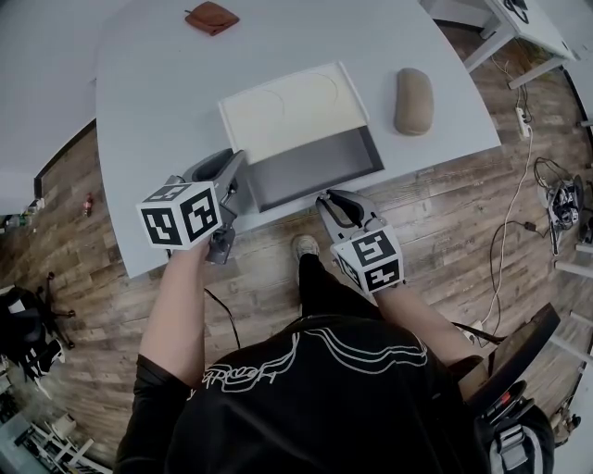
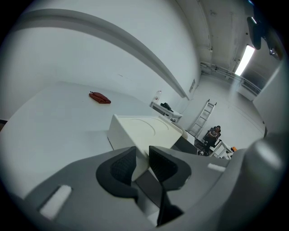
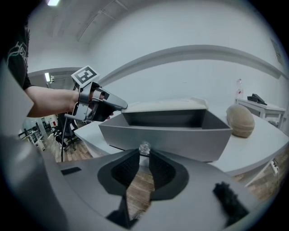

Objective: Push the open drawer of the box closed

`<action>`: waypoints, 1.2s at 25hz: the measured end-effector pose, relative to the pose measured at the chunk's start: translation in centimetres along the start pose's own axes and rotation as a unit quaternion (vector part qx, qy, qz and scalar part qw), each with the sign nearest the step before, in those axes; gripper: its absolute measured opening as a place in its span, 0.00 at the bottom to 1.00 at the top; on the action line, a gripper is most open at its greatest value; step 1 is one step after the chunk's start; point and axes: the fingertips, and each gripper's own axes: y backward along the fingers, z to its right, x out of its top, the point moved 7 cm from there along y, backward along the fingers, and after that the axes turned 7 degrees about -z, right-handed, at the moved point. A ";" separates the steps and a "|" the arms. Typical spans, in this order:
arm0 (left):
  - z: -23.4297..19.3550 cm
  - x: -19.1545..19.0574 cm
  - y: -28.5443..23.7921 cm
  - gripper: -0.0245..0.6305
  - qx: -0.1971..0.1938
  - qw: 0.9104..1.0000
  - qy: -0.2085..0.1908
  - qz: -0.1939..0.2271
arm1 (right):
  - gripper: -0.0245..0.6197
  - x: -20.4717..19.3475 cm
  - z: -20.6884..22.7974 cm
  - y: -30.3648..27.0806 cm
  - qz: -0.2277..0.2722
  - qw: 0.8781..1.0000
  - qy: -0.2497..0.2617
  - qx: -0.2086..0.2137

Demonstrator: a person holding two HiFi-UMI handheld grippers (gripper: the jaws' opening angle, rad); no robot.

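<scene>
A white box (image 1: 289, 109) with a cream top sits on the pale table (image 1: 139, 139). Its grey drawer (image 1: 315, 167) is pulled out toward me, past the table's near edge. My left gripper (image 1: 232, 180) is at the drawer's left front corner, jaws slightly apart and empty. In the left gripper view, the box's (image 2: 142, 131) near corner shows just beyond the left gripper (image 2: 142, 162). My right gripper (image 1: 332, 202) is at the drawer's front. In the right gripper view, its narrow gap (image 3: 144, 164) lines up just short of the drawer's small clear knob (image 3: 144, 147), with nothing between the pads.
A tan oval object (image 1: 413, 100) lies on the table right of the box. A brown pouch (image 1: 211, 17) lies at the far side. Wooden floor (image 1: 445, 231) runs under the table's curved near edge, and my legs stand below the drawer.
</scene>
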 end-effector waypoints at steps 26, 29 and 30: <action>-0.3 0.1 -0.4 0.20 -0.037 0.999 -0.007 -0.010 | 0.15 4.8 2.4 -4.2 -0.091 0.995 -0.001 -0.027; -0.1 0.0 -0.4 0.20 -0.039 0.999 -0.008 -0.011 | 0.15 5.2 2.7 -4.5 -0.097 0.995 -0.008 -0.028; -0.1 0.0 -0.4 0.20 -0.040 0.999 -0.009 -0.013 | 0.15 5.4 2.7 -4.7 -0.100 0.995 -0.009 -0.028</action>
